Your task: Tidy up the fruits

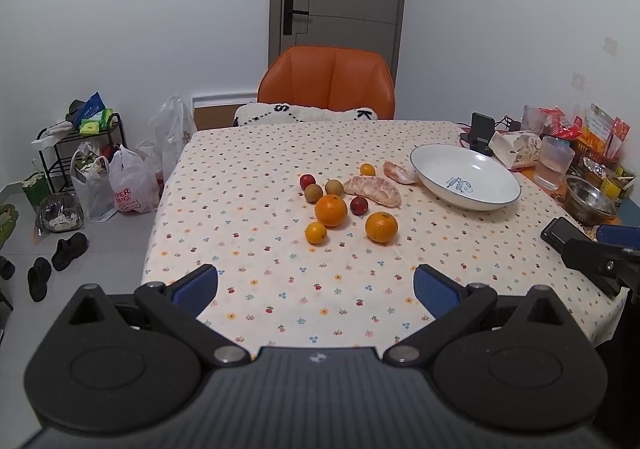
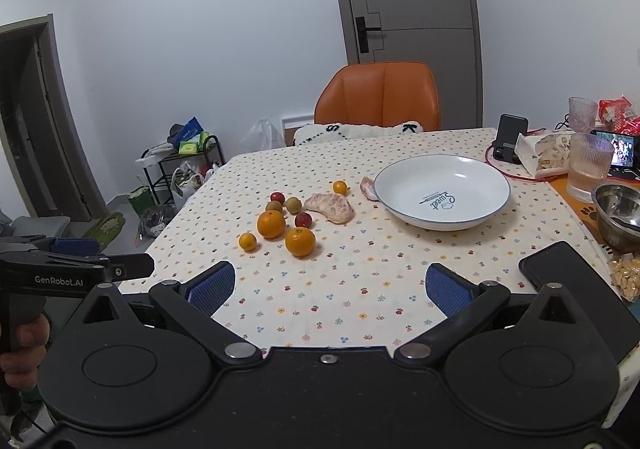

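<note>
Two handheld grippers hang over the near edge of a tabletop [image 1: 256, 185] covered in a flower-print cloth, both with jaws spread wide and holding nothing. The left gripper [image 1: 316, 289] and right gripper [image 2: 330, 285] face a loose cluster of fruit at mid-table: two oranges [image 1: 331, 210] [image 1: 381, 227], two smaller citrus [image 1: 316, 233] [image 1: 367, 169], two red fruits [image 1: 307, 181] [image 1: 359, 205], two brownish-green fruits [image 1: 313, 193] [image 1: 334, 187] and a peeled pomelo piece [image 1: 373, 191], with a smaller segment [image 1: 399, 172] touching the rim of a white bowl [image 2: 442, 193]. The bowl sits empty to the right of the fruit. A black phone [image 2: 560, 265] lies near the table's right edge, beside a steel bowl [image 2: 618, 215]. An orange chair [image 2: 378, 97] stands at the far side.
</note>
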The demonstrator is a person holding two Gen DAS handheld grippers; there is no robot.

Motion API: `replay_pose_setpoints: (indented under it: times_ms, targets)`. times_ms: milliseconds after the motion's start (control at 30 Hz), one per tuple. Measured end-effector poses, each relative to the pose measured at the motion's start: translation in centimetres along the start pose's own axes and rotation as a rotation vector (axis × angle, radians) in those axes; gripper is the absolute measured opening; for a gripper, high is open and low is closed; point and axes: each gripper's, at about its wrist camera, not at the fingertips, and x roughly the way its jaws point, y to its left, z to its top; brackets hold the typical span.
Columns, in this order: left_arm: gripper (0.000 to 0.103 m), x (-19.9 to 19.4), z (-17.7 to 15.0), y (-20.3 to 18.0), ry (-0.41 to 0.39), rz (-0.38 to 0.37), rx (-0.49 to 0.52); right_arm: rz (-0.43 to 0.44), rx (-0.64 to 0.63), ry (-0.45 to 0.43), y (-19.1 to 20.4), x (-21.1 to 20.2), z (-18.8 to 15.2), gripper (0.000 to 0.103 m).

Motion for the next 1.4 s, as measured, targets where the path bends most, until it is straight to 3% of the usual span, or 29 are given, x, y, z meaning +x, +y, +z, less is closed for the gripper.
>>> replay_pose_setpoints:
  times_ms: [833, 1400]
  targets:
    - [0.103, 0.3, -0.1, 0.0, 0.001, -0.013, -0.001, 0.015, -0.011, 0.015, 0.6, 0.5, -0.2, 0.103]
    - [0.103, 4.1, 1.3, 2.2, -0.007, -0.005, -0.052, 0.036, 0.055, 0.018, -0.1, 4.4, 1.1, 0.103]
